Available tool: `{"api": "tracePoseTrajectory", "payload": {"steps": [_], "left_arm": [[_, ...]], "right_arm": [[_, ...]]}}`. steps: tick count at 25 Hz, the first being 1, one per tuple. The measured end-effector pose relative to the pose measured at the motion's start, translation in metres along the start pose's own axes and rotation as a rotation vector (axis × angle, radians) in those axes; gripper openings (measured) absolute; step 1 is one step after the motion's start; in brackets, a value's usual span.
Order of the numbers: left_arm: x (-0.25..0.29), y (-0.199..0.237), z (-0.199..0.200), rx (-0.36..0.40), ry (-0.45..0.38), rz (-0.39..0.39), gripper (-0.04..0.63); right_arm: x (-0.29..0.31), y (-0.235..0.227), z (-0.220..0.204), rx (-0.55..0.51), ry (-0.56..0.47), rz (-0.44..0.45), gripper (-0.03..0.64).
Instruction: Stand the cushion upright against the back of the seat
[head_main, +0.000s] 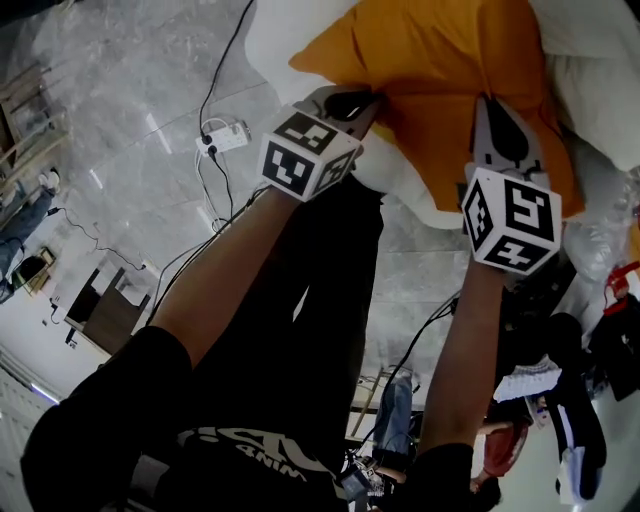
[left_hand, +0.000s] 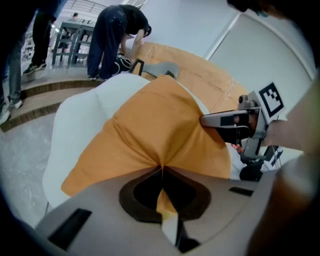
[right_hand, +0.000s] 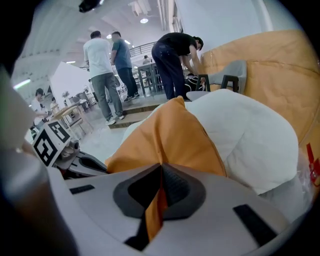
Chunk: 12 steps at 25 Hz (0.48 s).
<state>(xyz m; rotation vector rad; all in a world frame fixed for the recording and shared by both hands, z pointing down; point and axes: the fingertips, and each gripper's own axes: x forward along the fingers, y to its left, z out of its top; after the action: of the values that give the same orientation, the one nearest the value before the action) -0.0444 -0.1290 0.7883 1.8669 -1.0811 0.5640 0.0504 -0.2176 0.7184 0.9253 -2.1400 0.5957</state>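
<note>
Orange fabric cushion (head_main: 450, 70), square and soft, one item. It lies sloped across a white padded seat (head_main: 600, 80), with its near edge drawn up into two gathered folds.

Left tool (head_main: 348, 102): jaws closed tight on the near left edge of the cushion, with a pinch of orange cloth showing between the pads in the left gripper view.

Right tool (head_main: 493, 108): jaws likewise closed on the near right edge, with orange cloth running down through the gap. The two tools sit well apart along the same edge.

White padded seat, bulky and rounded. Its padding rises on the far and right sides of the cushion, and that is presumably the back.

Grey marbled floor (head_main: 120, 150) lies under the seat, with black cables and a white power strip (head_main: 225, 137) on it.

Status, as judged: the grasp is complete on both sides. The cushion is not yet upright, since its face slants and does not rest flat against the back. Left to do: raise the near edge, tip the cushion onto its far edge, lean it on the back, and let go. Whether the far edge touches the back cannot be told.
</note>
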Motion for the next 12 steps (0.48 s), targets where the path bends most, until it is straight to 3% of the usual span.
{"api": "tracePoseTrajectory", "payload": {"steps": [5, 12], "left_arm": [[-0.04, -0.021, 0.037, 0.133, -0.066, 0.035, 0.009], [-0.083, -0.071, 0.142, 0.4, -0.222, 0.063, 0.009]], "right_arm": [[-0.037, -0.005, 0.019, 0.126, -0.138, -0.006, 0.026], [-0.103, -0.039, 0.039, 0.356, -0.294, -0.075, 0.026]]}}
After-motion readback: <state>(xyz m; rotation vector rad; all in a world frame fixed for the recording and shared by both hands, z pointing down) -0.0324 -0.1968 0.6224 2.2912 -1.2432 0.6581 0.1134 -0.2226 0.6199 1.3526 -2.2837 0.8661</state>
